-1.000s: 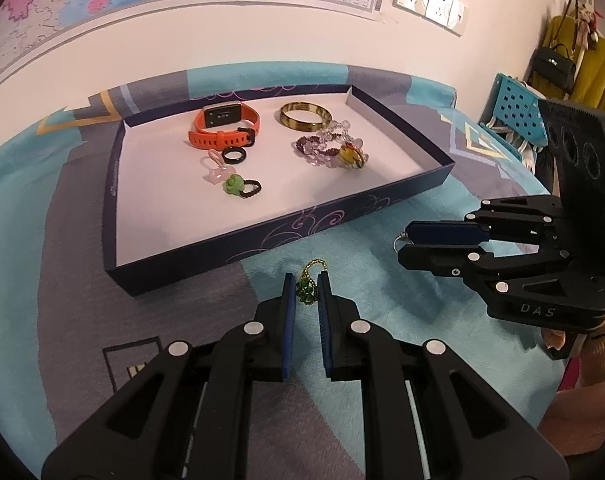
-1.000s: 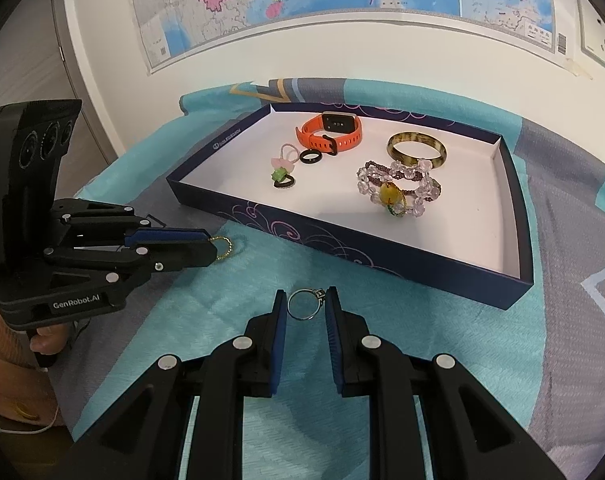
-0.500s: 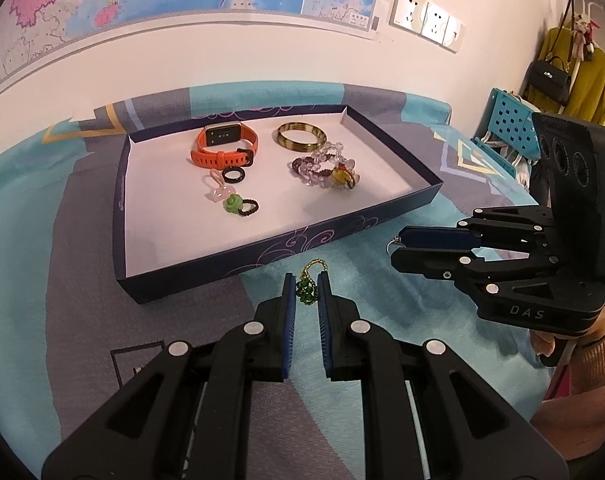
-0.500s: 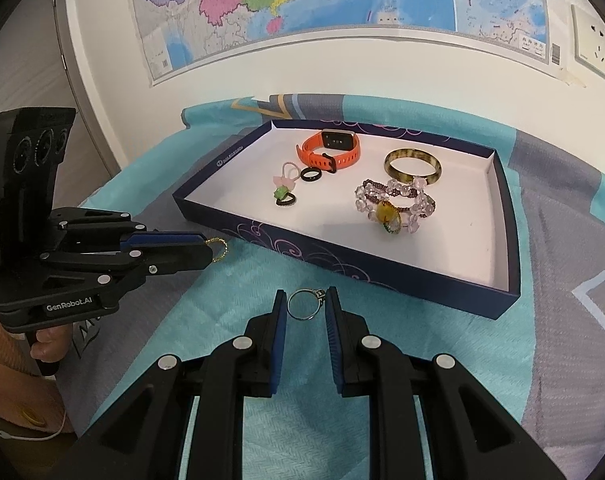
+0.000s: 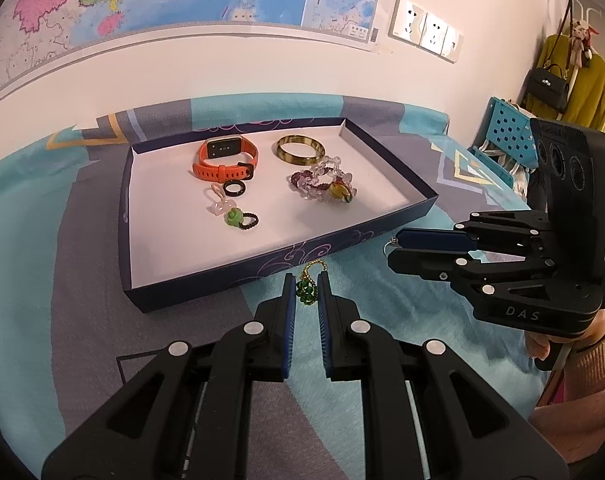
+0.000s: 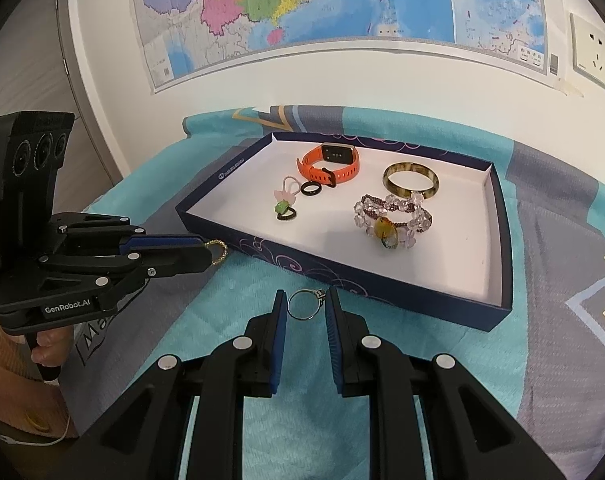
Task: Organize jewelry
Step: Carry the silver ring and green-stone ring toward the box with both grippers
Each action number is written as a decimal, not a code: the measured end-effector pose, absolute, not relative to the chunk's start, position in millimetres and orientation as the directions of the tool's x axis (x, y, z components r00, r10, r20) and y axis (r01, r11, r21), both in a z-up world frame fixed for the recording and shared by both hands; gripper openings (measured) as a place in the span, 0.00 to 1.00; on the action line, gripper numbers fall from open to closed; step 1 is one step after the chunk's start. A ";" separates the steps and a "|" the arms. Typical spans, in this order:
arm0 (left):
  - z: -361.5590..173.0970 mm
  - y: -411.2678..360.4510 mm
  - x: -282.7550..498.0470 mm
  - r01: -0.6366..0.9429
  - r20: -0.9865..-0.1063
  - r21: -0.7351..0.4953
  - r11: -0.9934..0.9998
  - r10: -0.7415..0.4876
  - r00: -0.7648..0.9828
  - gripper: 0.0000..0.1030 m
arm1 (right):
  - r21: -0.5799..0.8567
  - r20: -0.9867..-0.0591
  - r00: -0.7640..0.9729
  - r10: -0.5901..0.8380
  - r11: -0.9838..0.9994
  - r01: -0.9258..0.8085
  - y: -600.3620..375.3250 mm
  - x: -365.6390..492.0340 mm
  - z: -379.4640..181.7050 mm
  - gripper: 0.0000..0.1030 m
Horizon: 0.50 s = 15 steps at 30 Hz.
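My left gripper is shut on a green beaded charm with a gold loop, held above the cloth just in front of the box's near wall. My right gripper is shut on a thin silver ring, also held over the cloth short of the box. The dark blue box with a white floor holds an orange watch, an amber bangle, a beaded bracelet, a black ring and a green flower ring. From the right wrist view the left gripper shows at the left, with the gold loop at its tips.
A teal and grey patterned cloth covers the surface. A wall map and sockets are behind the box. A blue perforated crate, a hanging bag and yellow garment stand at the far right. Hands hold both gripper handles.
Both views have tilted up slightly, so the box sits a little lower and farther in the frames. Both grips are unchanged.
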<state>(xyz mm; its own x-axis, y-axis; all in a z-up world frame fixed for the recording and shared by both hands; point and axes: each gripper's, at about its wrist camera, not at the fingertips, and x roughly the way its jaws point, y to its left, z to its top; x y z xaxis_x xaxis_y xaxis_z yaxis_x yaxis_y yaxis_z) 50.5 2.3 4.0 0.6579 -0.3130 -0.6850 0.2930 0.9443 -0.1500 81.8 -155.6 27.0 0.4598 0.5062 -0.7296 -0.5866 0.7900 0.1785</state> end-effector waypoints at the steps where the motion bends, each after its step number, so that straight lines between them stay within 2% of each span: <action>1: 4.6 2.1 50.8 0.293 -0.684 -0.149 0.944 -0.313 0.659 0.11 | 0.178 -0.728 0.462 0.507 0.790 -0.587 -155.5 82.4 27.9 0.17; 15: 10.7 -0.2 53.9 0.304 -0.669 -0.151 0.941 -0.324 0.669 0.11 | 0.172 -0.716 0.475 0.511 0.789 -0.589 -154.1 85.3 34.4 0.17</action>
<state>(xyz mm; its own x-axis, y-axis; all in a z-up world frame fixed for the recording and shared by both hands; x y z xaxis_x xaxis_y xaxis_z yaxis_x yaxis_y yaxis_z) 53.9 -0.2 10.7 0.6690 -0.3235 -0.6692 0.3037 0.9407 -0.1512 85.3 -154.1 34.4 0.4755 0.5111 -0.7160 -0.5895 0.7893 0.1719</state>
